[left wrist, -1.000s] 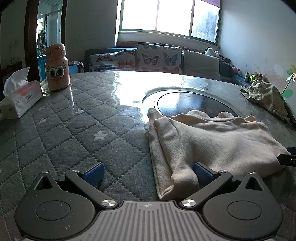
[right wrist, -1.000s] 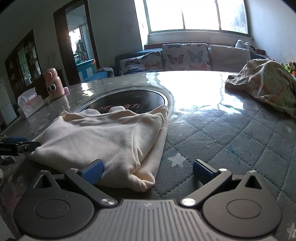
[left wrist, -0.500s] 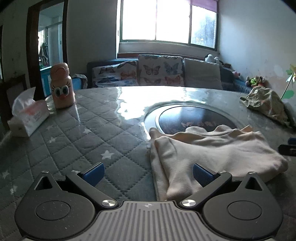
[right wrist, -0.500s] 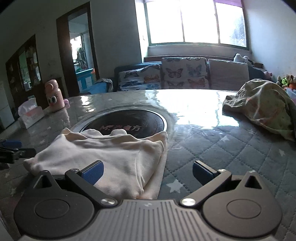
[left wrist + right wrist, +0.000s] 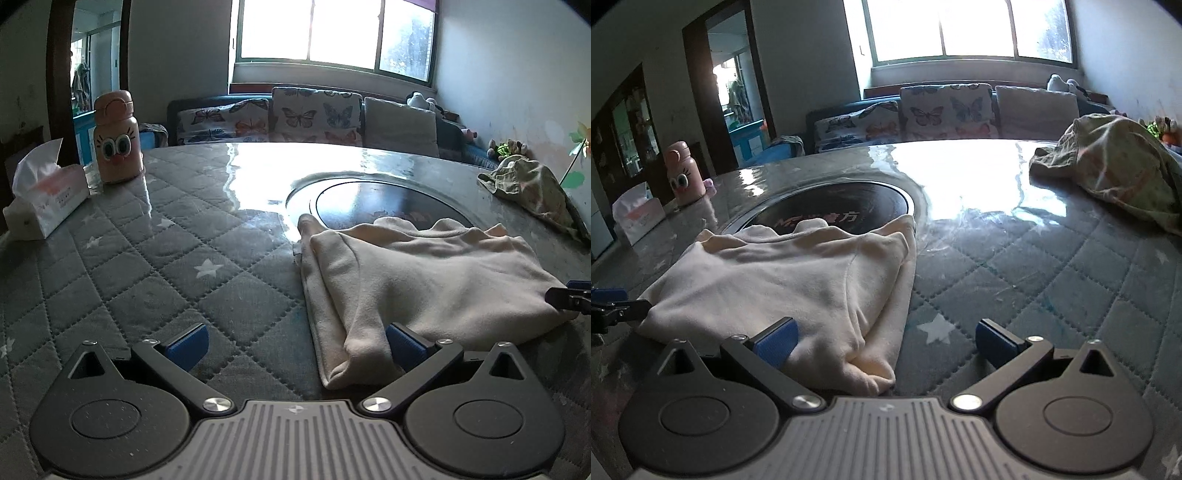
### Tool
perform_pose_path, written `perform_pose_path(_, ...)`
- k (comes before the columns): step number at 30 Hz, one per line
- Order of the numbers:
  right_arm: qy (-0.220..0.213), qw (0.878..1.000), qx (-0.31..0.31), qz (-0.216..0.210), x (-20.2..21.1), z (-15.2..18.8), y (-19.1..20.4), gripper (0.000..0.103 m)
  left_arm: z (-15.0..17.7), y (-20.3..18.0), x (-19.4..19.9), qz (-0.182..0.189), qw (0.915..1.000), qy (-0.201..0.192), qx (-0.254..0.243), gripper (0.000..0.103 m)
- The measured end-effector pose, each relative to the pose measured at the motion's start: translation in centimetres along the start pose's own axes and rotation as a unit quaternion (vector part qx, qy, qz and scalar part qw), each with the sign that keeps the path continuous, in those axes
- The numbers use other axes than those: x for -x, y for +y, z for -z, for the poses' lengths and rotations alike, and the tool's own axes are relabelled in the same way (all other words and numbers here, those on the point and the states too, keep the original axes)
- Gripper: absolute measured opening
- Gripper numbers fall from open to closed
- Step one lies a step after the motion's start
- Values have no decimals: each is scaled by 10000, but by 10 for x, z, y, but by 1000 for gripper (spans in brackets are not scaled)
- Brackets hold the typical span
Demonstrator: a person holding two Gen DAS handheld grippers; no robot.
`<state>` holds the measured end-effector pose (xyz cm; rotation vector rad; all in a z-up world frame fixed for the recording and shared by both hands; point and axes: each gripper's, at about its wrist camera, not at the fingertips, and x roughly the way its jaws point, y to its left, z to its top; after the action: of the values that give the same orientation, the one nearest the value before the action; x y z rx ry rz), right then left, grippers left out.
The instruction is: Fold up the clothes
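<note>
A cream garment point(image 5: 424, 280) of soft, fleecy knit lies folded into a rough rectangle on a round table point(image 5: 155, 266), whose grey quilted cover is stitched in diamonds, dotted with small white stars and sealed under a glossy clear sheet that throws back the window light. The garment's far edge, rumpled into soft humps, overlaps the rim of a dark circular inset point(image 5: 846, 206) with a metal ring at the table's middle (some lettering shows on it in the right wrist view). The left gripper point(image 5: 295, 345) stands wide open, its blue pads spread: the near left corner of the fold, a thick rounded roll of layers, lies between the fingers and against the right-hand pad, while the left-hand pad hangs over bare quilt. The right gripper point(image 5: 884, 341) is likewise spread wide, with the garment's near right corner, a puckered bunch of cloth, between its fingers and the left-hand pad point(image 5: 775, 341) over the fabric; the other pad sits over bare cover. Neither holds anything. Well apart at the table's right edge lies a crumpled olive patterned cloth point(image 5: 1115, 173). On the far left stand a peach bottle point(image 5: 116, 138) with cartoon eyes and, near it, a soft tissue pack point(image 5: 44, 195).
</note>
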<state>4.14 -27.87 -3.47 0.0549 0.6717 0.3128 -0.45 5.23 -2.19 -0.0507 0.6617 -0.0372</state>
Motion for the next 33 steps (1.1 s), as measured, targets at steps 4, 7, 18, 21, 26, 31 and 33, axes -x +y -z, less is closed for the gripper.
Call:
perform_pose_path(4,-99,9999,-35,-55,5,-5,1,103,-8,-2,7,-42,9999,-110,-27,103)
perform_pose_path(7,-184,9998,67,-80,7,-11,5,103,-17,-2,9,-43,9997,-221,-22,103)
perform_pose_path(18,-61,9992,348,196,4,-10,10,103,-20,4,-3,-89,9999,84,-91,103)
perform_pose_path(21,-201,9988,403,168,10,-20,11,103,-31,0,-2,-97,9997,-47,-197,103)
perform_pose_path(26,-260,9976,596,248,0,-36,18,103,-46,-3,-20,-226,9994,13,-254,103)
perform_pose_path(31,-82,9962,750,427,-24,-47,23,103,-50,-1,-40,-319,9989,198,-276,103)
perform_pose_path(33,-13,9952,795,564,-32,-48,23,103,-49,0,-45,-411,9984,253,-299,103)
